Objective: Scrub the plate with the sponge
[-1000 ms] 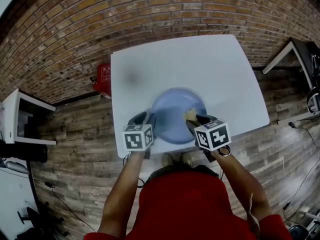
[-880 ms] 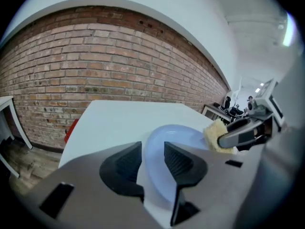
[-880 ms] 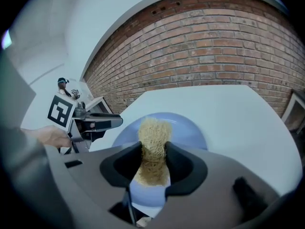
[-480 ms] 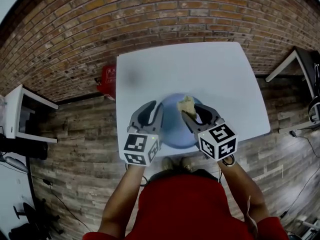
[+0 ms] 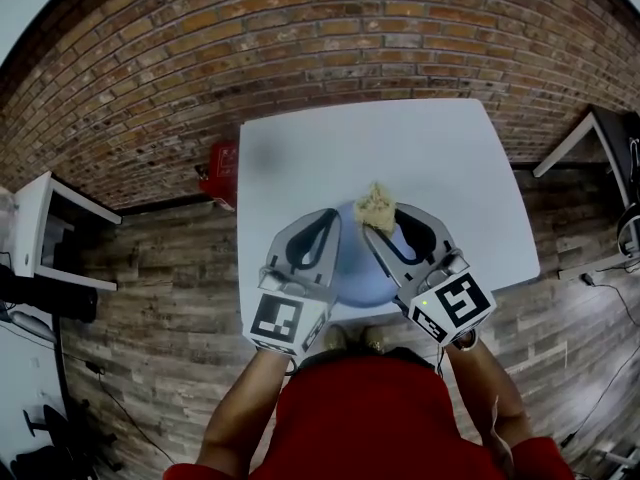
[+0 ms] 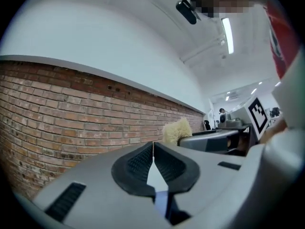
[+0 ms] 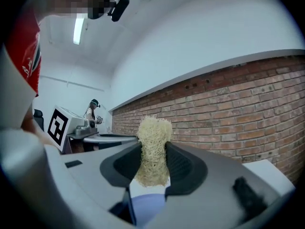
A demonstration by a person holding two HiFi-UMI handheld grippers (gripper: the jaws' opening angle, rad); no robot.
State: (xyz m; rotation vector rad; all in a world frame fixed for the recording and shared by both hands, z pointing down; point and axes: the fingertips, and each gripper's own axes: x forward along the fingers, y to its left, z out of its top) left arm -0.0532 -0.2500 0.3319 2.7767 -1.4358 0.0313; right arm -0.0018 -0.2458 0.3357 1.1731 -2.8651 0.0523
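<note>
1. The sponge (image 7: 153, 132) is clamped upright between the jaws of the right gripper (image 7: 153, 151). Its tuft is left proud of the tips, so that fibre rather than plastic would be brought to the plate (image 5: 355, 268).
2. Nothing is held by the left gripper (image 6: 153, 144). Its jaws have just been closing and are now pressed together on empty air, so the plate is not steadied by it.
3. The plate is left flat at the near edge of the table (image 5: 400, 148), below and between both grippers and partly hidden by them.
4. Both grippers are held level and clear above the plate, so no scrubbing contact is made. Whether the scrubbing is paused or finished cannot be judged.
</note>
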